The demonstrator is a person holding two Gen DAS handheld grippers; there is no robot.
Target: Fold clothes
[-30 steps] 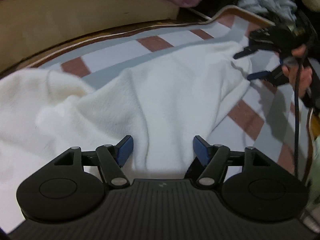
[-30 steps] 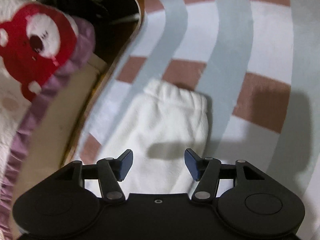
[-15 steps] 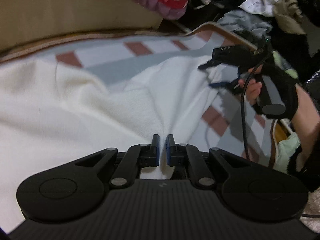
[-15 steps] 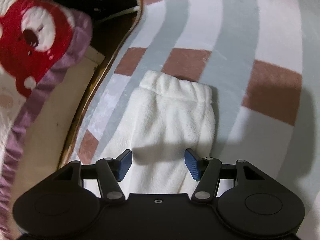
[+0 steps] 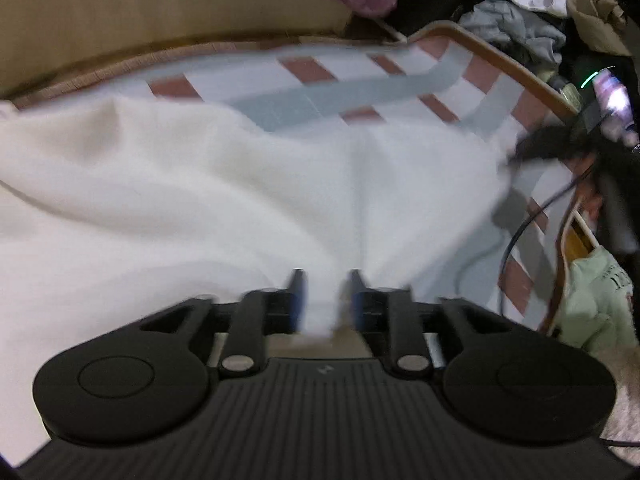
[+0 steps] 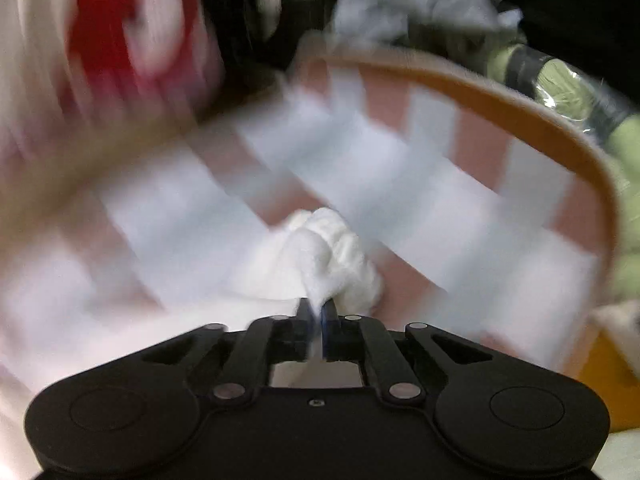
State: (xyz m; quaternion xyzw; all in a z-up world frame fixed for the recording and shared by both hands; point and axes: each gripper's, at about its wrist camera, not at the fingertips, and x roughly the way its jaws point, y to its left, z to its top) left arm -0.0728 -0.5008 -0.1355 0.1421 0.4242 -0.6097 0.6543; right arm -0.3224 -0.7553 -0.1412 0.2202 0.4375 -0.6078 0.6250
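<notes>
1. The left hand-held gripper (image 5: 323, 296) has its two blue-padded fingers pinched on a gathered ridge of the white fleece garment (image 5: 192, 200), with the cloth bunched between them.
2. The right hand-held gripper (image 6: 317, 322) is clamped tight on another part of the same garment (image 6: 320, 256); a puffy, crumpled tuft of fleece sticks out just past its fingertips.
3. The garment is cream-white, thick and fluffy. In the left wrist view it spreads wide over the rug (image 5: 352, 88), with soft folds fanning out from the pinched ridge toward the far right corner, where the right hand-held gripper (image 5: 536, 148) shows as a dark blur touching the cloth's edge.
4. The rug has a pattern of pale grey, white and reddish-brown blocks with a tan border, and it lies on the floor.
5. A heap of other clothes (image 5: 520, 28) sits beyond the rug's far corner, and a pale green garment (image 5: 600, 300) lies at its right edge.
6. Both views are smeared by motion blur, the right wrist view heavily.
</notes>
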